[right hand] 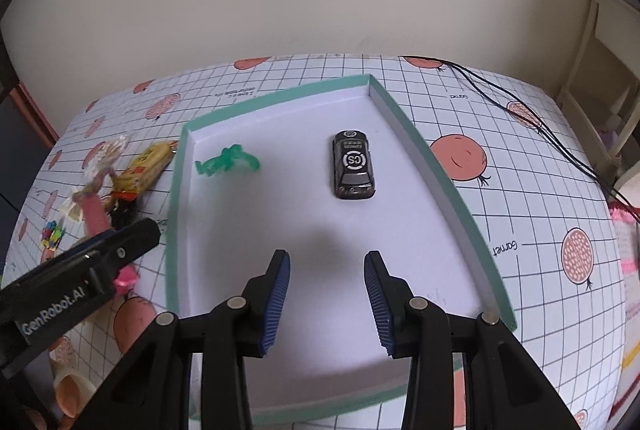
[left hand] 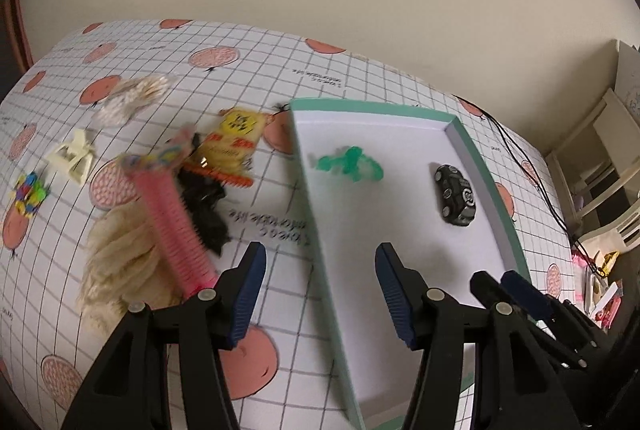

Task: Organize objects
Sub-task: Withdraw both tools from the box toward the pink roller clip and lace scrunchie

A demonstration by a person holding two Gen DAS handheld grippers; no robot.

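While both black grippers, left and right, gape empty above the shallow green-rimmed white tray, a blurred green plastic toy and dark toy car lie inside; the pink ridged comb outside is smeared.

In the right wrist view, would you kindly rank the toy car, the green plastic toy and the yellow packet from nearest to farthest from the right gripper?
From the right gripper:
1. Toy car, in the tray, ahead and slightly right.
2. Green plastic toy, in the tray, ahead left.
3. Yellow packet, outside the tray's left wall, on the tablecloth.
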